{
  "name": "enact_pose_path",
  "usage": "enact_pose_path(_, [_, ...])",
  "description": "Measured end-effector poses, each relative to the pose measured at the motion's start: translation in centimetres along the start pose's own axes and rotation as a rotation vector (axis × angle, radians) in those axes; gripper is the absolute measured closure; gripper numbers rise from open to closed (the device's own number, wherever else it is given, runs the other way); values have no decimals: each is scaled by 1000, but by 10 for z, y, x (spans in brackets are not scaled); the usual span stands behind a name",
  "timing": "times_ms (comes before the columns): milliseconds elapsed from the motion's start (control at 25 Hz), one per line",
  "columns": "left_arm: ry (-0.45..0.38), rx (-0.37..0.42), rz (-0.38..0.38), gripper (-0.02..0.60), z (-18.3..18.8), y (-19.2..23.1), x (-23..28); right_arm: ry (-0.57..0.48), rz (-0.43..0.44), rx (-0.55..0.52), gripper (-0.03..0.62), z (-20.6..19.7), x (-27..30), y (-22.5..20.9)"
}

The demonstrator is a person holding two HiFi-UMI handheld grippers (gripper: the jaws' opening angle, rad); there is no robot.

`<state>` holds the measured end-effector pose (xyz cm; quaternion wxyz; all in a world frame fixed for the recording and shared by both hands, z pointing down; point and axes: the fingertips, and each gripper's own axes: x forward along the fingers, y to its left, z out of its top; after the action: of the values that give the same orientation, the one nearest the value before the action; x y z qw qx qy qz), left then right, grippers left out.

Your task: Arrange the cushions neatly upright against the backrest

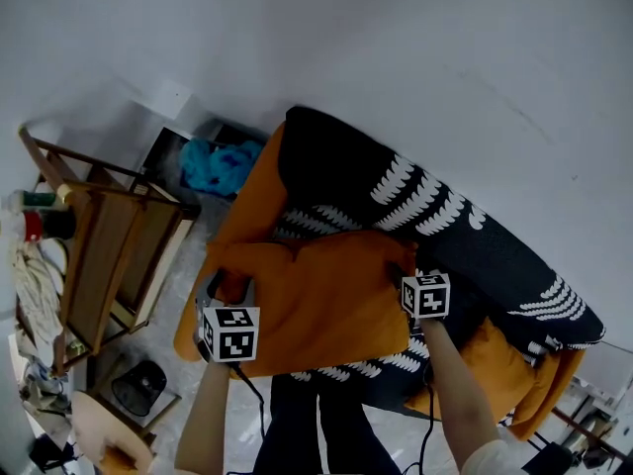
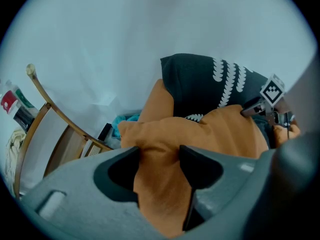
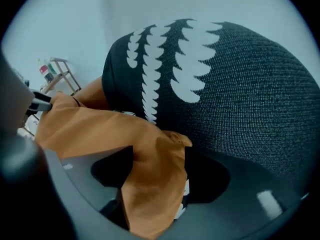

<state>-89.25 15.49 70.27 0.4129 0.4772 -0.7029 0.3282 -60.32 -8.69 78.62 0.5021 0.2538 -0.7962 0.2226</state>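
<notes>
An orange cushion (image 1: 326, 300) lies across the sofa seat in the head view, between both grippers. My left gripper (image 1: 229, 290) is shut on its left edge; in the left gripper view the fabric (image 2: 200, 134) is squeezed between the jaws of that gripper (image 2: 159, 156). My right gripper (image 1: 401, 273) is at the cushion's right corner. In the right gripper view that corner (image 3: 155, 184) hangs loosely between the open jaws of the gripper (image 3: 160, 151), with a slit beside the right jaw. A black cushion with white leaf print (image 1: 366, 176) leans on the backrest behind.
The sofa's orange arm (image 1: 259, 186) is at the left. More orange cushions (image 1: 485, 359) and black patterned ones (image 1: 534, 275) lie to the right. A wooden rack (image 1: 109, 255) with bottles stands left of the sofa, with a blue cloth (image 1: 223, 166) behind it. A person's legs (image 1: 316, 424) are at the sofa's front.
</notes>
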Motion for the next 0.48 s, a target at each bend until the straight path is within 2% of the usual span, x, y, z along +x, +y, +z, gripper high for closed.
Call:
enact_pose_path(240, [17, -2, -7, 328, -2, 0, 6, 25, 66, -2, 229, -2, 13, 0])
enact_pose_path(480, [54, -2, -35, 354, -5, -3, 12, 35, 129, 9, 256, -5, 21, 4])
